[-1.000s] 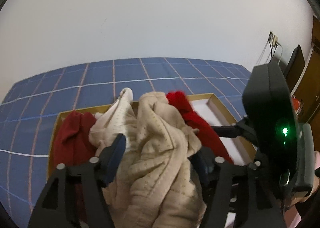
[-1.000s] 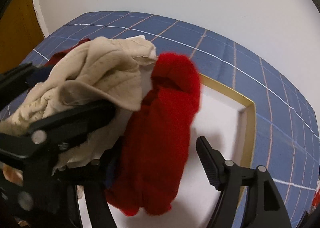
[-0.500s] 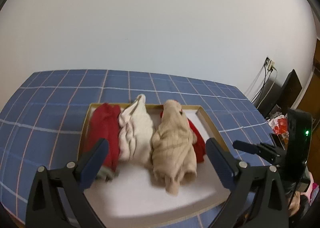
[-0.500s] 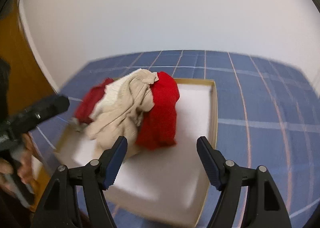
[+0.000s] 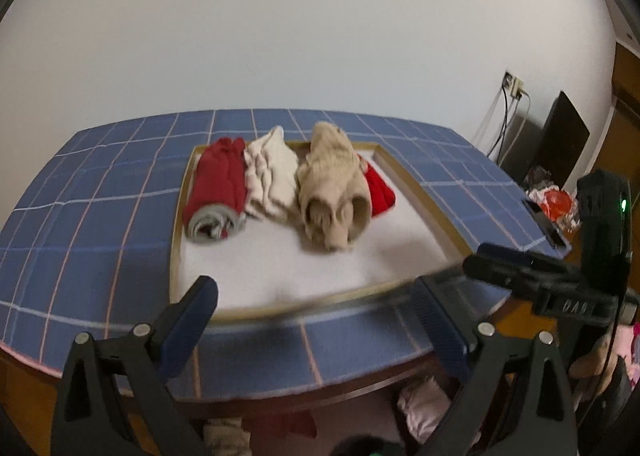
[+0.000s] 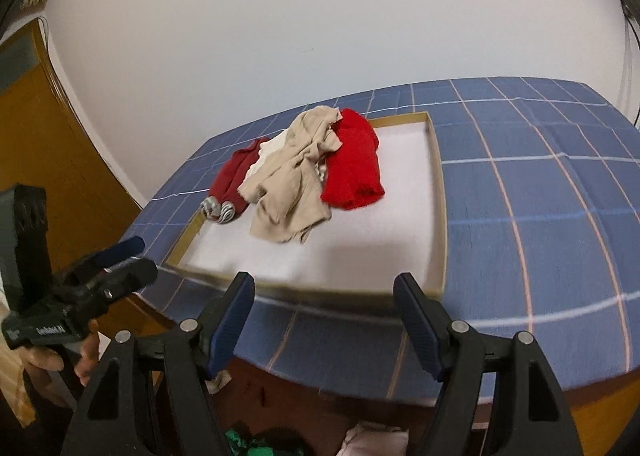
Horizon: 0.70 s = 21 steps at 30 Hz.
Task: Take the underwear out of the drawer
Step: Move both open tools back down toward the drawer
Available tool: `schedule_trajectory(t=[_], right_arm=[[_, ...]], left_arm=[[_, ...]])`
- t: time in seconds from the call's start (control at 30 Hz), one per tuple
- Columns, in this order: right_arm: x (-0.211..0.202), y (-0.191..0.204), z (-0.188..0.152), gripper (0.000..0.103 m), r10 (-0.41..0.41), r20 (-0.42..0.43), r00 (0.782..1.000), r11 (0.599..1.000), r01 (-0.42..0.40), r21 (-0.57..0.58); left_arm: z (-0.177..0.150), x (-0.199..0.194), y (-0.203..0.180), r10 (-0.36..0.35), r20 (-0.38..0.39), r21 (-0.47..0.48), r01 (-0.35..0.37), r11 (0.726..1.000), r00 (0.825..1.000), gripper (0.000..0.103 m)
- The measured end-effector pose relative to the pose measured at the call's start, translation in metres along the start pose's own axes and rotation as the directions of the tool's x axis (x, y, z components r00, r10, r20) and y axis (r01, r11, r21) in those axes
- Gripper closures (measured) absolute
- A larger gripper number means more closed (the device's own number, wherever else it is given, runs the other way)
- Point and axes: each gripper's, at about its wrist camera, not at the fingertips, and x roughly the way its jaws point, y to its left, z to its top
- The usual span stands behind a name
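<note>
- Garments lie in a row along the far end of a shallow tray (image 5: 424,192) with a white floor and tan rim, which sits on a table covered by a blue checked cloth (image 5: 100,192).
- Nearest the tray's far left corner lies a dark red rolled piece (image 5: 218,186) with a grey striped band at its near end.
- Just beside it, touching, is a cream ribbed piece (image 5: 268,176).
- Next comes a beige knit piece (image 5: 332,184), crumpled and loose, reaching farthest toward the tray's middle; in the right wrist view it lies partly over the cream one.
- A bright red piece (image 6: 354,164) sits against the beige one on the side toward the tray's right rim, partly hidden behind it in the left wrist view.
- The near half of the tray floor and the strip along its right rim are bare white.
- The left gripper (image 5: 316,320) hangs over the table's near edge, jaws spread wide after just opening, nothing between them, well apart from the clothes.
- The right gripper (image 6: 324,320) also hangs at the table's near edge, its jaws apart and empty, with the tray's near rim showing in the gap.
- Each gripper shows at the side of the other's view; fingers (image 6: 86,356) of a hand wrap the left one's handle.
- Below the table edge, bits of pale, pink and green fabric show, too blurred to identify.
</note>
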Motion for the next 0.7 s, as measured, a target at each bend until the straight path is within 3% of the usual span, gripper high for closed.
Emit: schedule_trajectory(t=[0.17, 0.7], right_arm=[[-0.020, -0.004, -0.024, 0.029, 0.006, 0.012, 1.000, 1.000, -0.007, 0.022], [-0.053, -0.003, -0.107, 0.029, -0.039, -0.035, 0.999, 0.998, 0.041, 0.038]], left_arm=[[-0.030, -0.007, -0.004, 0.029, -0.027, 0.056, -0.028, 0.998, 0.999, 0.004], [-0.102, -0.015, -0.034, -0.044, -0.123, 0.127, 0.060, 0.990, 0.991, 0.004]])
